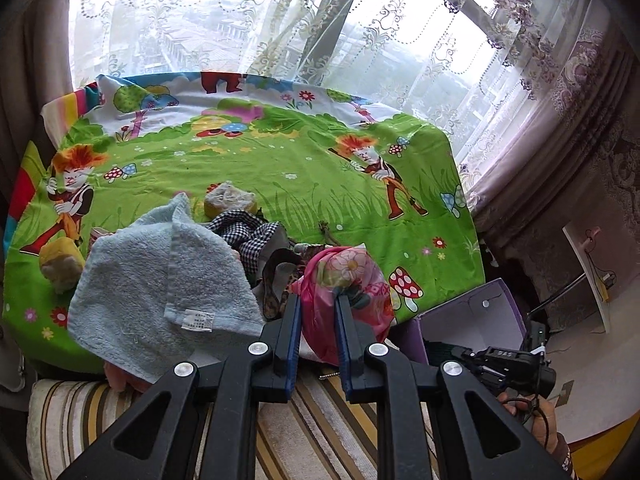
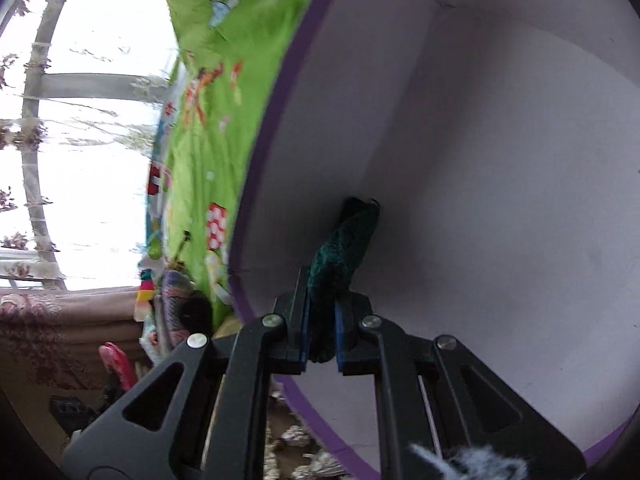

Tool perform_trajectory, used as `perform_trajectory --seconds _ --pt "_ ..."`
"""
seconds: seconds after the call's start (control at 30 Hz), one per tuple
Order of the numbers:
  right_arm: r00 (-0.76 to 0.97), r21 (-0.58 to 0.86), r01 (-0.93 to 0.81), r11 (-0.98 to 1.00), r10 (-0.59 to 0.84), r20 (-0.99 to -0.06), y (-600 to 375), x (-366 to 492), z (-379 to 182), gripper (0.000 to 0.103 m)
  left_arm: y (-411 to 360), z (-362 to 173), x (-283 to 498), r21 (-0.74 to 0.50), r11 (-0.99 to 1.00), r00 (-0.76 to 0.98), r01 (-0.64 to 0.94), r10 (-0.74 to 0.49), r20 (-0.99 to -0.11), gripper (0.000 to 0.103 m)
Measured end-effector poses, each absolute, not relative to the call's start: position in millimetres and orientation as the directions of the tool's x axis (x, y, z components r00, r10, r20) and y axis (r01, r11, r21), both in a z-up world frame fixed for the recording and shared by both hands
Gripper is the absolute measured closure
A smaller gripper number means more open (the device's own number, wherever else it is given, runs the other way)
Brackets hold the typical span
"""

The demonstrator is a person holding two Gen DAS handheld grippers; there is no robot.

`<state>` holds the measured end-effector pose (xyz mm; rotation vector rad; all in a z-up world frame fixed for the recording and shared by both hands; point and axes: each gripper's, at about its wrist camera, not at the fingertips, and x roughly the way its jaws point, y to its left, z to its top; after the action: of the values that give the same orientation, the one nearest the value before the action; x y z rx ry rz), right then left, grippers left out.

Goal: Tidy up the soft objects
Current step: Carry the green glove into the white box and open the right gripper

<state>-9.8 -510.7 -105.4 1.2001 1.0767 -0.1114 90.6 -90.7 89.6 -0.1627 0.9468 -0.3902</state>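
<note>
Right gripper (image 2: 322, 320): fingers clamped on a dark green knitted cloth (image 2: 344, 248), which extends forward inside the purple-rimmed box (image 2: 256, 184). Left gripper (image 1: 318, 320): fingers apart, with the pink floral cloth (image 1: 348, 280) between them; the blue towel (image 1: 160, 292) lies just left.

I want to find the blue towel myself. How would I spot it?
Look at the green cartoon sheet by the window. In the heap at its near edge, the light blue towel lies furthest left. Only it is fluffy and plain, with a small white tag.

Bright, overexposed daylight floods in through the window (image 1: 248, 24), both fisheye views bend hard at the edges, and the right wrist view is motion-blurred.
</note>
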Motion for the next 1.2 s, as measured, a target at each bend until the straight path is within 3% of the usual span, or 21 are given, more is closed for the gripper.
perform_trajectory --seconds 0.4,0.73,0.77,0.8,0.83,0.9,1.07,1.2 --pt "0.264 0.426 0.652 0.628 0.338 -0.903 -501 -12 -125 0.090 -152 82 81 -0.337 0.864 0.435 0.375 -0.485 -0.759 0.086" --pt "0.192 0.392 0.690 0.608 0.369 -0.909 -503 -16 -144 0.087 -236 57 85 -0.336 0.800 0.304 0.497 -0.523 -0.797 0.086" --pt "0.187 0.389 0.683 0.618 0.367 -0.911 -502 -16 -143 0.085 -244 53 86 -0.335 0.795 0.290 0.505 -0.522 -0.802 0.086" --pt "0.184 0.378 0.677 0.632 0.352 -0.918 -502 -14 -141 0.073 -254 49 87 -0.336 0.787 0.271 0.517 -0.523 -0.808 0.086" --pt "0.188 0.373 0.669 0.642 0.340 -0.922 -501 -13 -138 0.054 -261 45 89 -0.337 0.782 0.257 0.525 -0.523 -0.813 0.086" --pt "0.208 0.364 0.655 0.662 0.306 -0.929 -502 -14 -128 0.037 -276 35 93 -0.331 0.773 0.224 0.541 -0.512 -0.829 0.086" --pt "0.248 0.298 0.583 0.756 0.184 -0.951 -506 -20 -97 0.031 -306 8 102 -0.314 0.757 0.143 0.573 -0.470 -0.871 0.086" --pt "0.267 0.157 0.527 0.835 0.013 -0.964 -515 -28 -76 0.029 -328 -14 104 -0.280 0.743 0.093 0.608 -0.417 -0.904 0.086"
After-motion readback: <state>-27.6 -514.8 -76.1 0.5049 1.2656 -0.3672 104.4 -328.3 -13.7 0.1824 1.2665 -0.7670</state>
